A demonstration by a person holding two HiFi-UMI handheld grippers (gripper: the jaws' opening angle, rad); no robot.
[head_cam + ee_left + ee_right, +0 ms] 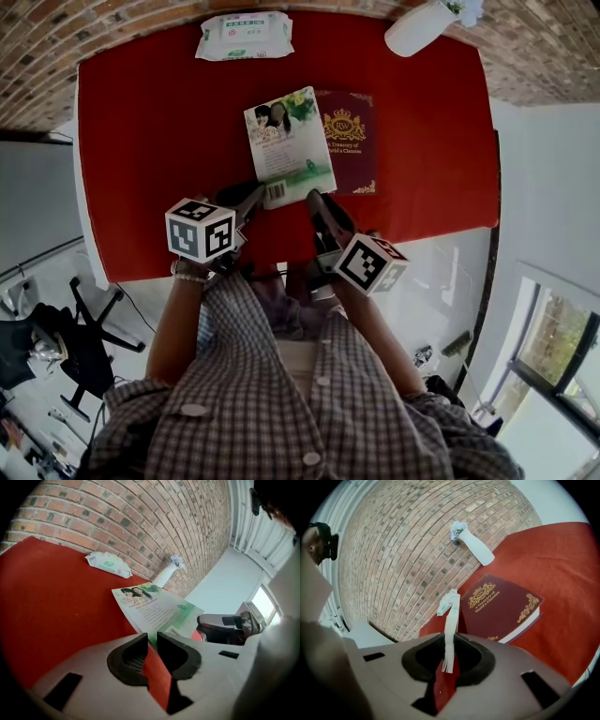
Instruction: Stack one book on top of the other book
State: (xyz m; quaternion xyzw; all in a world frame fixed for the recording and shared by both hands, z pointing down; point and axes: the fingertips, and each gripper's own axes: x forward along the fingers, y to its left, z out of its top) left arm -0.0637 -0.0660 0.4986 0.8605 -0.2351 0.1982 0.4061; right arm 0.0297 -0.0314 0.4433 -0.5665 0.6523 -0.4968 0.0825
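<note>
Red counter (pixel 141 141). Green paperback (pixel 289 145) clamped in right hand-held gripper (pixel 315 200); maroon hardback (pixel 352 141) just rightward; left hand-held gripper (pixel 253 192) narrow, grip unclear.

**deskwatcher:** so what else is on that red desk (pixel 141 141)? I only spot a pack of wet wipes (pixel 245 36), white with green print, lying flat at the far edge by the brick wall (pixel 37 47).

**brickfan:** yep, plus a white vase (pixel 419 28) near the far right corner with a little sprig at its mouth, well apart from the wipes. Off the desk there's a black office chair (pixel 56 347) down on the pale floor to the left, and a window (pixel 562 356) on the right.
</note>
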